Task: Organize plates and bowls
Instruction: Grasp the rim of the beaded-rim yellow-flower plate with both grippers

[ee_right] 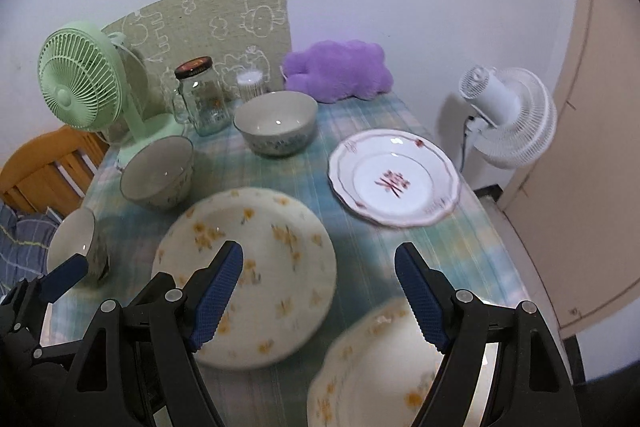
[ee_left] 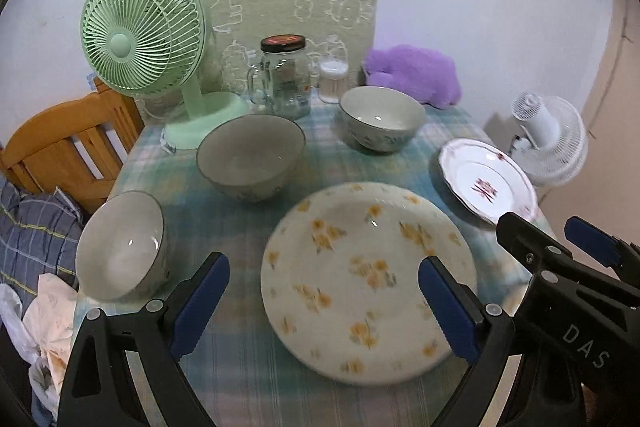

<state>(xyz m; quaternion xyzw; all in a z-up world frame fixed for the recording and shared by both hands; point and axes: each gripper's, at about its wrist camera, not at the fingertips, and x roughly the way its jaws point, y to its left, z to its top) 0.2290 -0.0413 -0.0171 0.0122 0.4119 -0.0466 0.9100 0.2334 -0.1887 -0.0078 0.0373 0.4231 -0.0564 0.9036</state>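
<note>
**Checked tablecloth, dishes spread out**

Checked tablecloth (ee_left: 248, 367) carries a yellow-flowered plate (ee_left: 360, 267) at centre — three bowls behind and left of it, a red-patterned plate (ee_right: 394, 181) to its right. Left gripper (ee_left: 324, 303) and right gripper (ee_right: 320, 291) hover over it (both gaping, empty).

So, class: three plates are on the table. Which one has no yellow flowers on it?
The white plate with the red pattern in its middle and a wavy rim, at the table's right side. The other two plates carry yellow flowers.
</note>
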